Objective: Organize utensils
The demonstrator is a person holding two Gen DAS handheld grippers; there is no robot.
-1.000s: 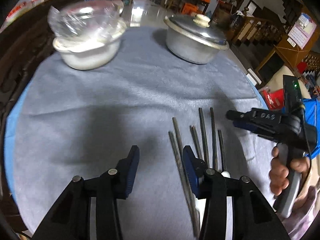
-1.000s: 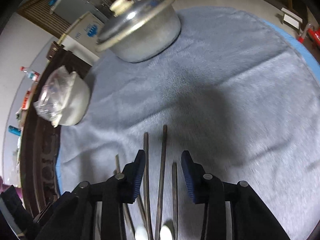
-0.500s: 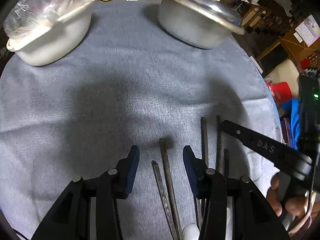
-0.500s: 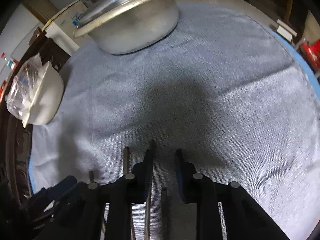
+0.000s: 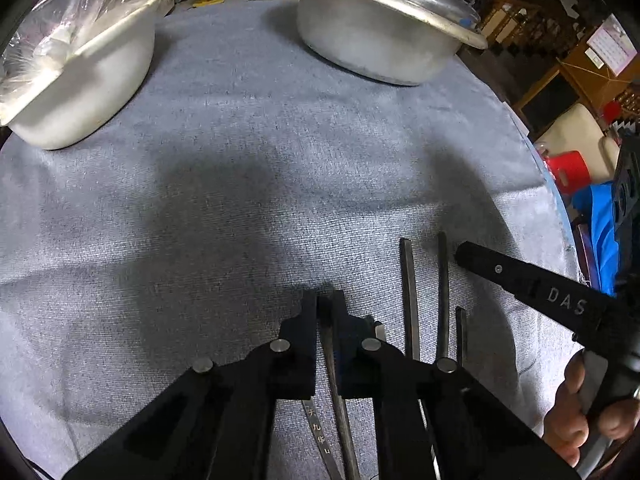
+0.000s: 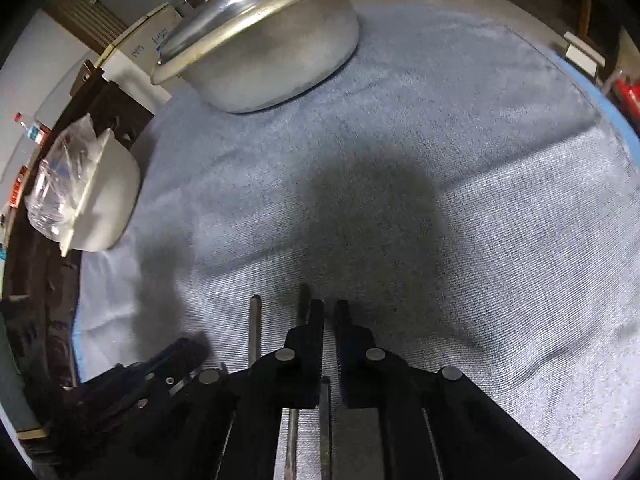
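Several dark metal chopsticks lie side by side on the grey cloth near the table's front edge. My left gripper [image 5: 323,300] is shut on one chopstick [image 5: 338,392], whose shaft runs back between the fingers. Two longer chopsticks [image 5: 410,300] and a short one [image 5: 461,332] lie just to its right. My right gripper [image 6: 329,308] is nearly shut, low over the cloth; a short chopstick [image 6: 325,420] lies between its fingers further back, and I cannot tell if it is pinched. Two chopsticks [image 6: 253,328] lie to its left.
A lidded aluminium pot [image 5: 380,28] stands at the back of the round table. A white bowl with a plastic bag in it [image 5: 76,68] stands at the back left. The right gripper's finger [image 5: 520,284] reaches in from the right beside the chopsticks.
Both grippers have moved down and forward over the chopsticks and closed. The left one went from open to shut on a chopstick; the right one narrowed to a small gap.
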